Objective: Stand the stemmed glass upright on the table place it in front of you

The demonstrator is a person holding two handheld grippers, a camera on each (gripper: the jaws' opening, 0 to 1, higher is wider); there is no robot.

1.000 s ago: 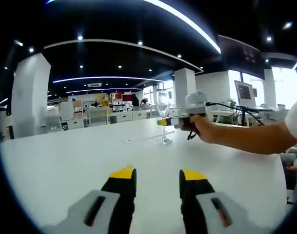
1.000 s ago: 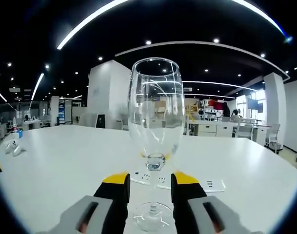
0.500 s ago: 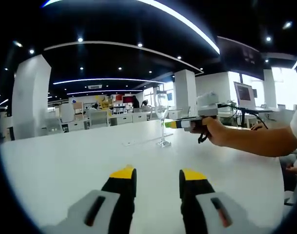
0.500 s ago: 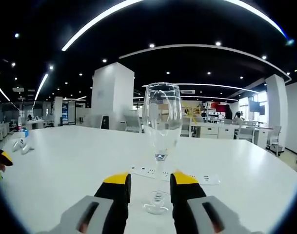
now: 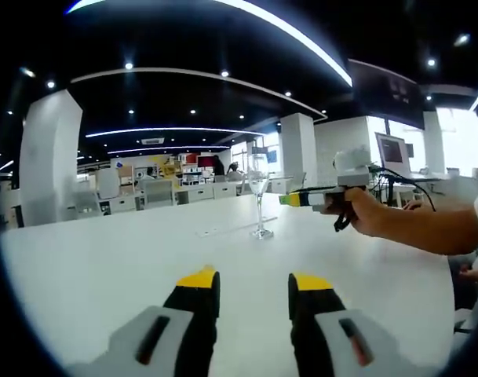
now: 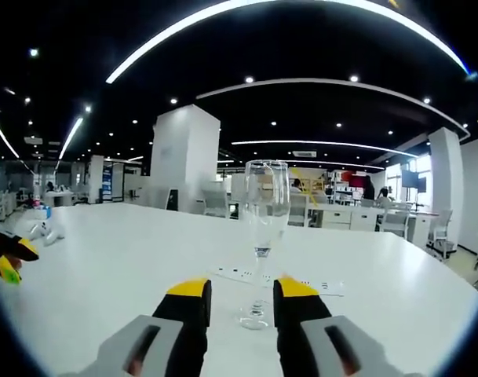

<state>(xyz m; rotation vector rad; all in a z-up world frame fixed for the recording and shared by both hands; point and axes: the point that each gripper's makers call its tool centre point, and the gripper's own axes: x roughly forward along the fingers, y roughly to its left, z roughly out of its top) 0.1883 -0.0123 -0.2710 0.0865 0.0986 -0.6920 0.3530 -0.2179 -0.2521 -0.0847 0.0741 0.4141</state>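
Glass upright, stem vertical, on table | right gripper apart, apparently empty | left gripper apart, empty

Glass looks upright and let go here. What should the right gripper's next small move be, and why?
Probably a little more straight-back retreat, then rest. The stemmed glass stands upright on the white table on its own, and the right gripper is open with its jaws apart on either side of the foot, not touching. Pulling away along the same line keeps the jaws off the stem. The left gripper is open, well away.
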